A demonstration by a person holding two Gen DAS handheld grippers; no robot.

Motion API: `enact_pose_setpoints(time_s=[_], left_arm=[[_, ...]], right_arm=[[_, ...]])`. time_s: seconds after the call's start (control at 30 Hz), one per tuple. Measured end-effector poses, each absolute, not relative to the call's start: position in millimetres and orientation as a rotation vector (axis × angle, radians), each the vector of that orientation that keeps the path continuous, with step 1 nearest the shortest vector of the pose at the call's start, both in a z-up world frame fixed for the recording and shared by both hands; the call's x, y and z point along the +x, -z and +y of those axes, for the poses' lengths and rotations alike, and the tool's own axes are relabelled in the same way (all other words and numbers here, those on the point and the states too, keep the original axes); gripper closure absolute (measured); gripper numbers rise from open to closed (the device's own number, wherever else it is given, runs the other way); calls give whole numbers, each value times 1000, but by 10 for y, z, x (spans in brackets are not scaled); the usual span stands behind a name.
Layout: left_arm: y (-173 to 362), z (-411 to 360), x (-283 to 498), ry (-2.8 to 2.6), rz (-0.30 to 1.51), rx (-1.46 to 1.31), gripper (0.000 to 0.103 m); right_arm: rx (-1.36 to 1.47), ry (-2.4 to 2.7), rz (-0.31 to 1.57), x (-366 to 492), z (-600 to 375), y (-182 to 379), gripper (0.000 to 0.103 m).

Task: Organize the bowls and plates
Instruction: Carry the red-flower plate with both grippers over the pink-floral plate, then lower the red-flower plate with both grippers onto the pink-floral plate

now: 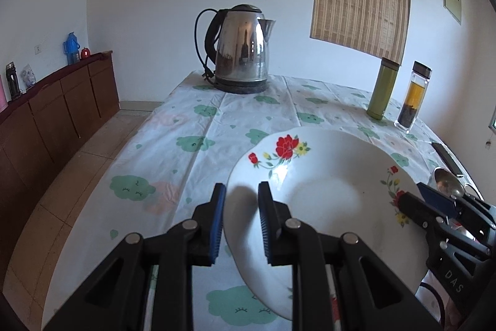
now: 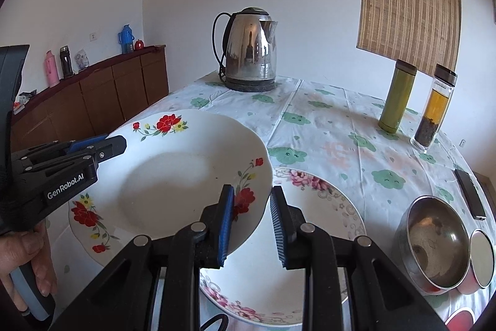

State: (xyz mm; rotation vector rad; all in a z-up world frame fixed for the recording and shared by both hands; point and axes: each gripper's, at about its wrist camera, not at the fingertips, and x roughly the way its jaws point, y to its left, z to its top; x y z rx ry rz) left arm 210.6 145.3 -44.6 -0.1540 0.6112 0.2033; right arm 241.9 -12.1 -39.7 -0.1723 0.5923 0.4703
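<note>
A white deep plate with red flowers is held up over the table between both grippers. My left gripper is shut on its left rim, the blue pads pinching the edge; the right wrist view shows this gripper from the side. My right gripper is shut on the plate's right rim beside a red flower, and it shows at the plate's far side in the left wrist view. A larger plate with pink flowers lies flat on the table, partly under the held plate.
A steel bowl and a steel cup stand at the near right, a dark phone behind them. At the back are a kettle, a green flask and a glass tea bottle. A brown sideboard lines the left wall.
</note>
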Motion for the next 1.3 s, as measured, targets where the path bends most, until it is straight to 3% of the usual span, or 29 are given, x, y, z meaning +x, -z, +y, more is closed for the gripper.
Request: enact_pose_setpoints(time_s=[0.73, 1.3], left_arm=[[341, 708, 2438, -110, 607, -85, 85], [485, 562, 2542, -69, 615, -68, 85]], right_arm=[[-66, -378, 601, 2552, -923, 426, 77], [-47, -335, 632, 2654, -1093, 514, 77]])
